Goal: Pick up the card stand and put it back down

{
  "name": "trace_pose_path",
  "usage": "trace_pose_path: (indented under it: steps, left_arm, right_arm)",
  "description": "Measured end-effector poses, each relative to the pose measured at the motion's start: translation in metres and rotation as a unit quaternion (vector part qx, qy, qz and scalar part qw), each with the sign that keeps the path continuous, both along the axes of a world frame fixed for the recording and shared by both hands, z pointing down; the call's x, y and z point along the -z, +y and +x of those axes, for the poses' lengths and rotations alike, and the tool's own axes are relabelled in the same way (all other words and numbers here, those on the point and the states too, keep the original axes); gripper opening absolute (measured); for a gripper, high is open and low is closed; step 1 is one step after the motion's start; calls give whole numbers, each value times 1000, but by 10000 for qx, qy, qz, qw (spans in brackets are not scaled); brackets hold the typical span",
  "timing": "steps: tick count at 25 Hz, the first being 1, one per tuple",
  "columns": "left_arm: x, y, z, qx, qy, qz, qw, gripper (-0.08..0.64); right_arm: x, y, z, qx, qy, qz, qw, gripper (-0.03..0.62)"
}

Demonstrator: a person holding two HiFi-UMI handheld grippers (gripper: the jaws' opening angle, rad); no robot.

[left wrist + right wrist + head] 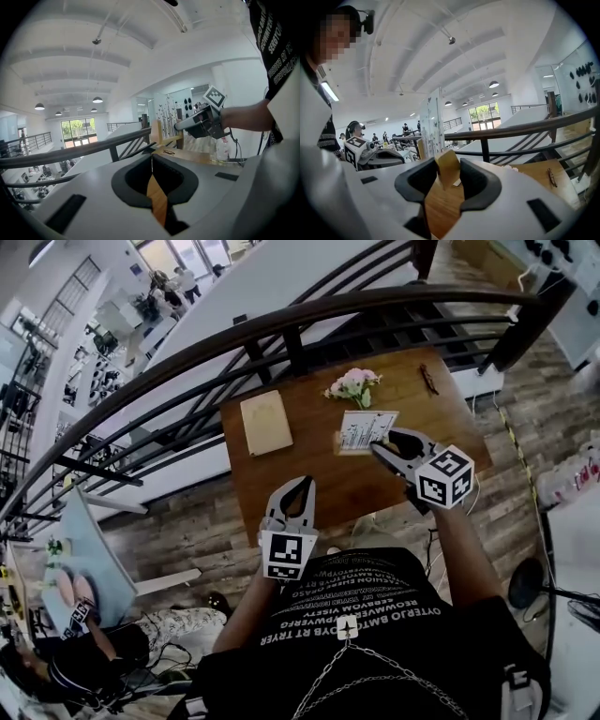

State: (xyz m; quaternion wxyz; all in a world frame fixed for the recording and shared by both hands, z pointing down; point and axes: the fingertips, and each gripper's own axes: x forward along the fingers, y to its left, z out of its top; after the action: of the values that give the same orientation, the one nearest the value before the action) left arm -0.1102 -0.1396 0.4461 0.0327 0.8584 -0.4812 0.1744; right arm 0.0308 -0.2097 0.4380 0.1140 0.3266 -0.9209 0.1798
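The card stand (364, 431), a small wooden block carrying an upright white printed card, is over the far part of the brown table (309, 474). My right gripper (377, 445) is shut on its wooden base, and the tan block (447, 169) shows wedged between the jaws in the right gripper view, held a little above the tabletop. My left gripper (302, 486) hovers near the table's front edge, its jaws meeting in a thin line with nothing in them. In the left gripper view the right gripper (180, 125) and the stand (159, 133) appear ahead.
A pink flower bunch (353, 385) lies just beyond the stand. A tan board (266, 421) rests at the table's left. A small dark object (428, 379) sits at the far right corner. A dark curved railing (281, 326) runs behind the table.
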Motion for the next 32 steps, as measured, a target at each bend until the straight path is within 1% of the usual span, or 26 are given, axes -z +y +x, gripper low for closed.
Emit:
trace_pose_path:
  steps: [10, 17, 21, 25, 32]
  left_arm:
    - [-4, -8, 5, -105, 28, -21, 9999, 29]
    - [-12, -15, 10, -111, -12, -127, 9999, 29]
    - [-14, -24, 18, -133, -37, -168, 9998, 29]
    - [-16, -32, 27, -141, -63, -193, 9997, 29]
    - [-24, -53, 39, -167, 15, -333, 9993, 29]
  right_arm:
    - [3, -2, 5, -120, 15, 80, 9999, 163]
    - [-17, -6, 11, -152, -33, -111, 9998, 163]
    - [-25, -6, 14, -87, -89, -273, 9995, 163]
    - [-31, -4, 7, 83, -188, -391, 9990, 161]
    - [-43, -11, -1, 347, -229, -539, 9977, 162]
